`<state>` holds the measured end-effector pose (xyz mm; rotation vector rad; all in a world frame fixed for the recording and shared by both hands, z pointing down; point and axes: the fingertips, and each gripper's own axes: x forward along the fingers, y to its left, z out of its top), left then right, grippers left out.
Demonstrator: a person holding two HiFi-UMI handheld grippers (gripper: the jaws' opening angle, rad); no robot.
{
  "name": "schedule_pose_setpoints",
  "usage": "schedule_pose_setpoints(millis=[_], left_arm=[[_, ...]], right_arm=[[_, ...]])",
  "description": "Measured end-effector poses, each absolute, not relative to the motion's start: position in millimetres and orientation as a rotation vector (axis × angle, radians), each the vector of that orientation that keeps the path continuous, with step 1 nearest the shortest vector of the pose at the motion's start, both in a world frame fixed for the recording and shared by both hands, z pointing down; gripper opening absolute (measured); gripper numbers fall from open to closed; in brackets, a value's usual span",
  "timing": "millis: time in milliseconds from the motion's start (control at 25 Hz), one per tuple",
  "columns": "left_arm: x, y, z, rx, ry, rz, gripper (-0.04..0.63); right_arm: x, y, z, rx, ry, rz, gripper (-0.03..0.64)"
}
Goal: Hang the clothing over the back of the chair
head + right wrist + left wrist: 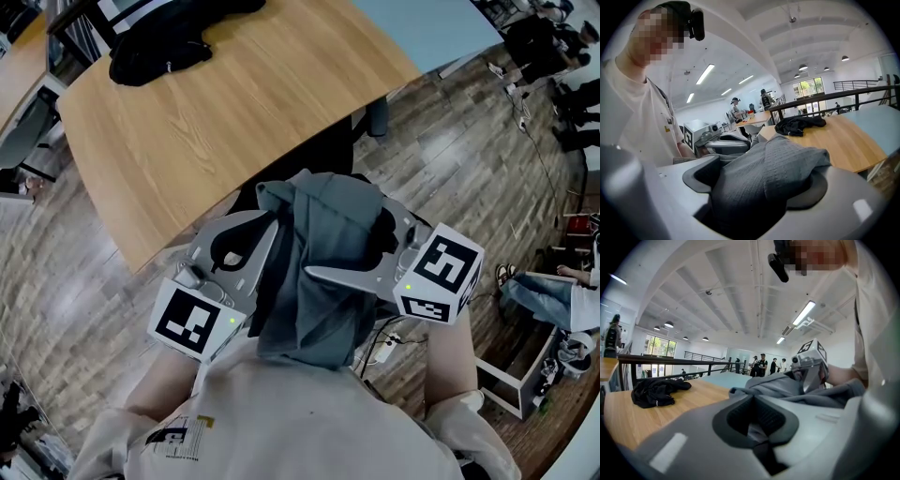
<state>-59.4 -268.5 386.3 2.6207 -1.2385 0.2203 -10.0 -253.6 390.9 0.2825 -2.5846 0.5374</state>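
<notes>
Close to our chest, the grey garment (319,281) hangs bunched between both grippers. Our left gripper (757,437) has its fingers pinched narrow on a fold of it. Our right gripper (754,187) has its fingers spread wide, and the cloth lies loose between them. Just beyond is the wooden bench (234,122), with a black garment (155,52) heaped at its far corner.

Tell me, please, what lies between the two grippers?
The grey garment, bunched up, fills the stretch between the left gripper and the right gripper; the head view shows it best.
</notes>
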Motion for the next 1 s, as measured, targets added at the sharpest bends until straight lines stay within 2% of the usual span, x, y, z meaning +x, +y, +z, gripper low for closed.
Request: schedule_pose_setpoints(millis=[480, 560, 760, 1000], left_arm=[[-39, -250, 395, 2.625, -1.181, 0.248, 0.0], [-35, -249, 401, 2.619, -1.185, 0.293, 0.0], [-30, -250, 407, 2.634, -1.2, 0.314, 0.0], [-33, -249, 407, 2.638, -1.201, 0.323, 0.0]], right_arm=[[18, -237, 384, 0.239, -2.439, 0.444, 0.383], [20, -230, 380, 0.209, -2.426, 0.414, 0.402], [26, -215, 376, 0.142, -2.398, 0.383, 0.516], [52, -212, 368, 0.2, -2.349, 0.319, 0.513]])
